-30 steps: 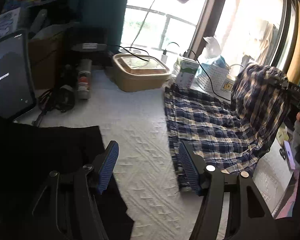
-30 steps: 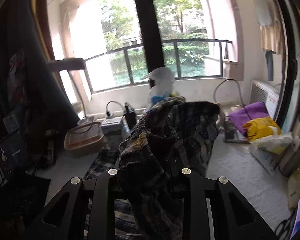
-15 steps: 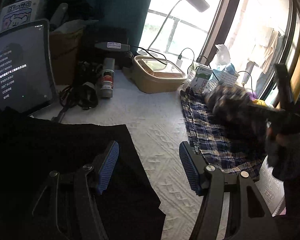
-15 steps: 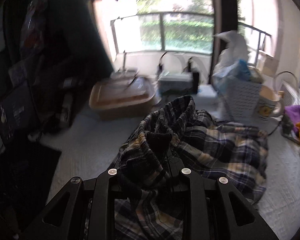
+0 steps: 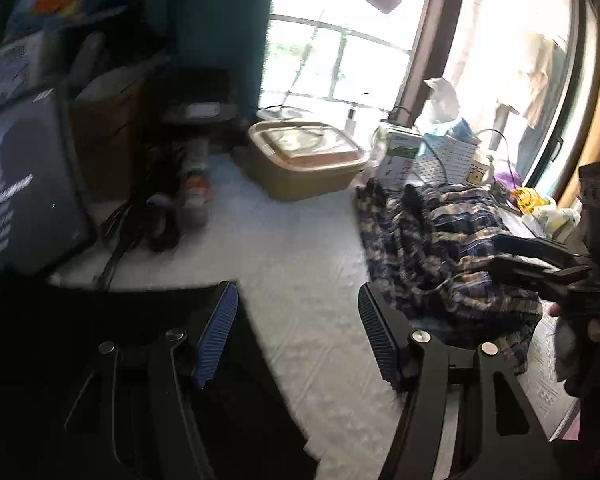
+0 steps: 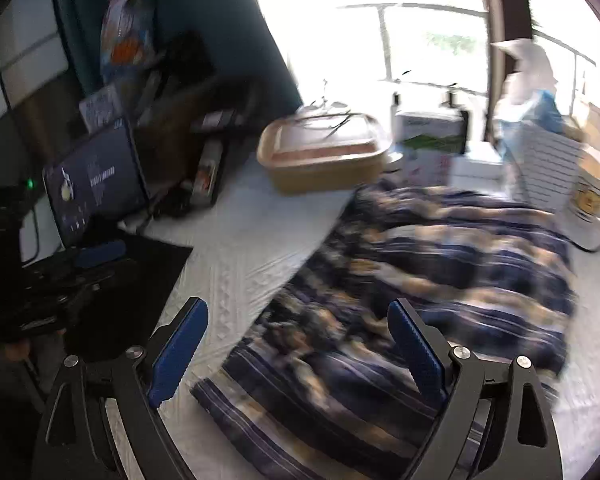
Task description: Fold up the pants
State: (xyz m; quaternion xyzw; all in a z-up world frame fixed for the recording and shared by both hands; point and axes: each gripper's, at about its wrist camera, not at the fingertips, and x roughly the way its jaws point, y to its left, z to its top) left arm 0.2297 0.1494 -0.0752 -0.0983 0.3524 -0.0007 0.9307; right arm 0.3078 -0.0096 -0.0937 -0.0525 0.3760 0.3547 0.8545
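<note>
The blue and cream plaid pants (image 6: 440, 276) lie bunched on the white textured table cover (image 6: 236, 256); they also show at the right in the left wrist view (image 5: 440, 248). My right gripper (image 6: 296, 348) is open and empty, just above the pants' near end; it shows from the side in the left wrist view (image 5: 540, 256). My left gripper (image 5: 296, 332) is open and empty, over the white cover left of the pants, with a black cloth (image 5: 80, 328) under its left finger.
A tan lidded container (image 5: 304, 160), a small carton (image 5: 400, 156), a white basket (image 5: 444, 156) and a mug (image 6: 592, 196) stand behind the pants. A dark tablet screen (image 5: 20, 196), cables and bottles crowd the left. A window is behind.
My right gripper lowered the lifted pants onto the table and opened, letting them go. The pants now lie in a folded heap. My left gripper stayed open and shifted slightly.
</note>
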